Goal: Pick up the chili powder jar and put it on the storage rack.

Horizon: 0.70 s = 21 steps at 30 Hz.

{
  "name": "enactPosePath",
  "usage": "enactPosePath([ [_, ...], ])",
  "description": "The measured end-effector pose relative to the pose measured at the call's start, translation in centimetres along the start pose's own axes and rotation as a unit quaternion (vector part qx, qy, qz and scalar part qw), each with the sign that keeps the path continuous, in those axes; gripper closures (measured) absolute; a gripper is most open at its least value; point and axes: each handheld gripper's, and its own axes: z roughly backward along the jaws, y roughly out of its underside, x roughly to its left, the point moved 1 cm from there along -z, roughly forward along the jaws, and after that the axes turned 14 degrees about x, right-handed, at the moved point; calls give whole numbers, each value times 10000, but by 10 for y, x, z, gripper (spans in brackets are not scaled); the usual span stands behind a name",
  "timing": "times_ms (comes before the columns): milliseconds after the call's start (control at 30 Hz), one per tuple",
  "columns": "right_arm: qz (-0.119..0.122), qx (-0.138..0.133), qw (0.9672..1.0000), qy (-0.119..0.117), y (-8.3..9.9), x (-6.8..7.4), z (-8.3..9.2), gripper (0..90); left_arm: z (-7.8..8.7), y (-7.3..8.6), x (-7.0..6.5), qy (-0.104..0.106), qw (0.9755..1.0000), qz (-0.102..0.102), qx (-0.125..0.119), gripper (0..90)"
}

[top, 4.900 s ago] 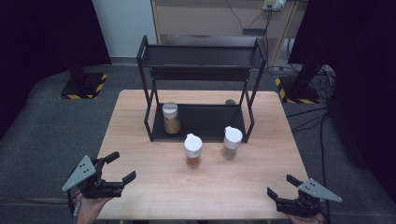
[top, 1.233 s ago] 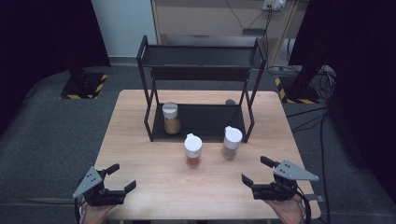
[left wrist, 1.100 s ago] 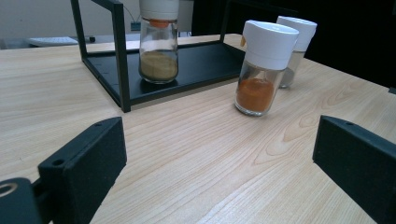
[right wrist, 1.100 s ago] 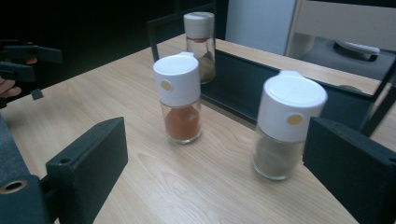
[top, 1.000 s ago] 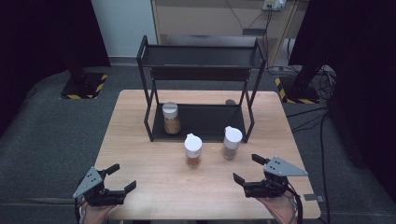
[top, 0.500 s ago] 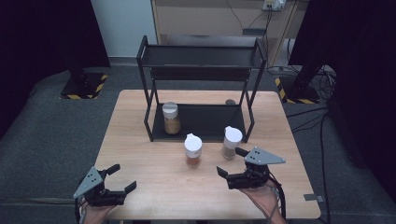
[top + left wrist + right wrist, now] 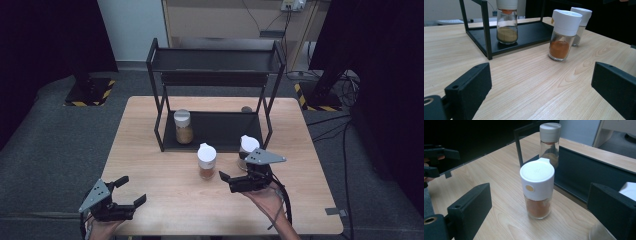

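The orange jar (image 7: 206,161) stands upright at table centre, long axis vertical, white cap up, just at 6 o'clock of the rack (image 7: 215,95); the right gripper (image 7: 226,181) sits near it at its 4 o'clock, jaws spread wide and empty, pointing toward 9 o'clock; in the right gripper view the jar (image 7: 537,190) stands between the jaws, untouched; the left gripper (image 7: 131,191) rests at the table's 7 o'clock corner, jaws apart, empty.
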Motion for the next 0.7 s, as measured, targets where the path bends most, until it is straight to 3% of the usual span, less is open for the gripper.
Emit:
enactPosePath([
  [700, -51, 312, 9995, -83, -32, 0, -52, 64, -1, -2, -1, 7, 10000, -67, 60, 21],
])
